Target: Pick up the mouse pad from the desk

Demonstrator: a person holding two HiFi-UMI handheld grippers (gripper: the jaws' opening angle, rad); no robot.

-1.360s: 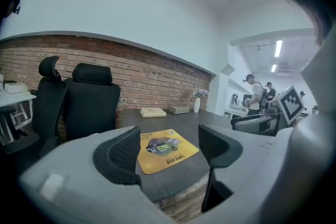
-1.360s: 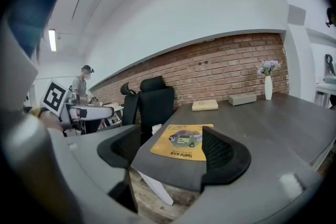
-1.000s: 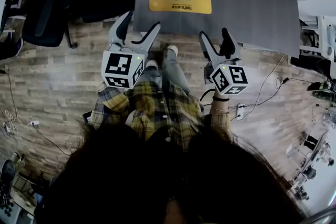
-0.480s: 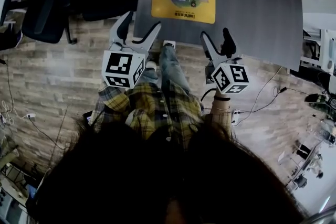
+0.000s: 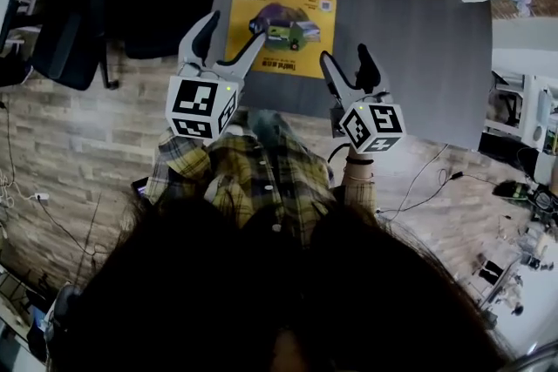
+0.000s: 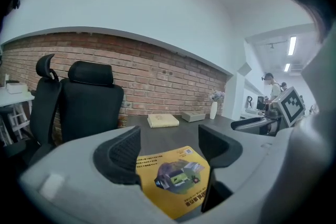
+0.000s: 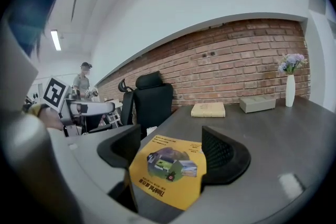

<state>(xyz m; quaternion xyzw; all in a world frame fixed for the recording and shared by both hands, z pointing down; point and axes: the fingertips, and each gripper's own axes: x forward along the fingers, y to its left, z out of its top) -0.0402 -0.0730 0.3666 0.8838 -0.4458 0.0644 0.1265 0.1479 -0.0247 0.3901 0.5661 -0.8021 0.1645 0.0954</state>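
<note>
Nearing mouse pad (image 5: 296, 4), left hand-held gripper (image 5: 234, 23), right hand-held gripper (image 5: 343, 57), agape, empty, perhaps hovering

open desk (image 5: 410, 39) around mouse pad (image 5: 281, 29) (chair (image 5: 70, 39) leftward)

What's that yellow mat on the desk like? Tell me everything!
The mouse pad is a thin yellow rectangle with a colourful picture in its middle, lines of small print and a little square code in one corner. It lies flat on the dark grey desk, near the person's edge. The left tongs and right tongs are open; neither grips it.
</note>
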